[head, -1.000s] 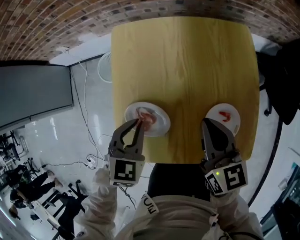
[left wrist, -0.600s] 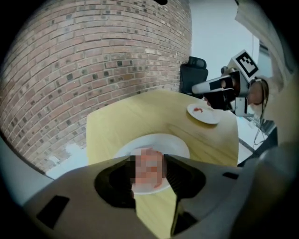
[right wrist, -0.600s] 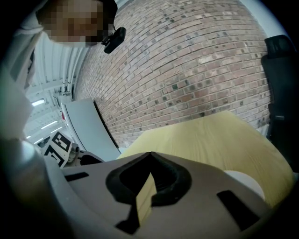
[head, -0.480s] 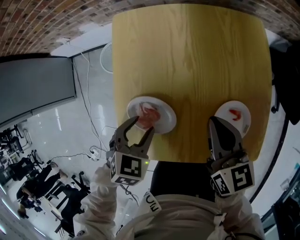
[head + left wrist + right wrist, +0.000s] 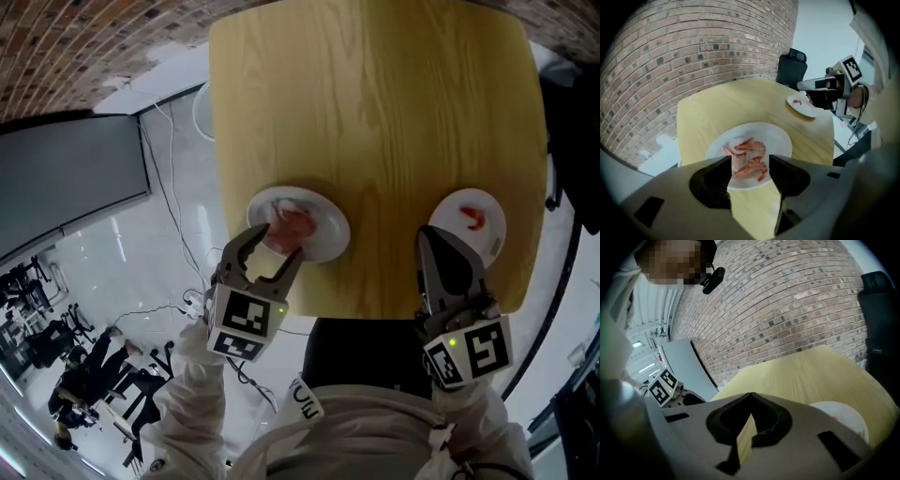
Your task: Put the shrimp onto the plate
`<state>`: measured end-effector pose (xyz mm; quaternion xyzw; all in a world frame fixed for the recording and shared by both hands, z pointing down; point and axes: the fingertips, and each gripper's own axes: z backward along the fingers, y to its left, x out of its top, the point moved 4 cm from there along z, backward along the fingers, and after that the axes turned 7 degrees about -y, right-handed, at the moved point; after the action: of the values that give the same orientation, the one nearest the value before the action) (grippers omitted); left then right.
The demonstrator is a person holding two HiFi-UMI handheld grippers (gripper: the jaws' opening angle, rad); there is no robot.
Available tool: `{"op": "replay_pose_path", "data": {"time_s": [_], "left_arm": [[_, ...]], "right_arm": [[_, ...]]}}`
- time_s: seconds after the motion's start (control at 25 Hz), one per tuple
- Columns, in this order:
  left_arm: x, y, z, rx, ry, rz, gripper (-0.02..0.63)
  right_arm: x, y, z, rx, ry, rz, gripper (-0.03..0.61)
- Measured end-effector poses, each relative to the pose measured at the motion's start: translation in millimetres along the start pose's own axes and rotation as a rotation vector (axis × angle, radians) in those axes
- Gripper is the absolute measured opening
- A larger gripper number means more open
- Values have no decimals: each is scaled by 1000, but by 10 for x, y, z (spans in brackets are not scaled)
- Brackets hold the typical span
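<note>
The left tongs (image 5: 276, 242) have just been opened above the shrimp (image 5: 292, 225), seen lying on the plate (image 5: 328, 236). The right tongs (image 5: 434, 236) are clenched, seemingly empty.

**One camera overhead and one on each gripper, all sharing the near table edge**

The head view looks steeply down from above the person's chest. The table (image 5: 375, 122) fills the far part, and the left gripper (image 5: 275, 246) and right gripper (image 5: 427, 236) sit close at the near edge, with the left plate (image 5: 330, 225) and right plate (image 5: 492, 234) just beyond. The left gripper view sits low behind its jaws, close over the left plate, and faces far-right across the table to the wall (image 5: 693, 61); it also shows the right plate and right gripper. The right gripper view faces far-left along the table, taking in the right plate and the left gripper's cube (image 5: 663, 385).
</note>
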<state>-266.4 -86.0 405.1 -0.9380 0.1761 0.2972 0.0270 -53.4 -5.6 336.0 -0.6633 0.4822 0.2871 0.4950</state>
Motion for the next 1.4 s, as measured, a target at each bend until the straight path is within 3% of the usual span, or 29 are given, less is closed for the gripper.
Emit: {"op": "replay_pose_path", "data": {"time_s": [0.48,0.84,1.4], "left_arm": [[-113,-14,-50,-46,55,-19,265],[-140,15,-70,-77,58,57,264],[-139,-4,-35,-80,36,13,230]], "right_arm": [[-74,59,14,-12,2,-14,23],[-129,110,22,-23,8,-27,23],[-174,150,29,-39,11,-47,25]]}}
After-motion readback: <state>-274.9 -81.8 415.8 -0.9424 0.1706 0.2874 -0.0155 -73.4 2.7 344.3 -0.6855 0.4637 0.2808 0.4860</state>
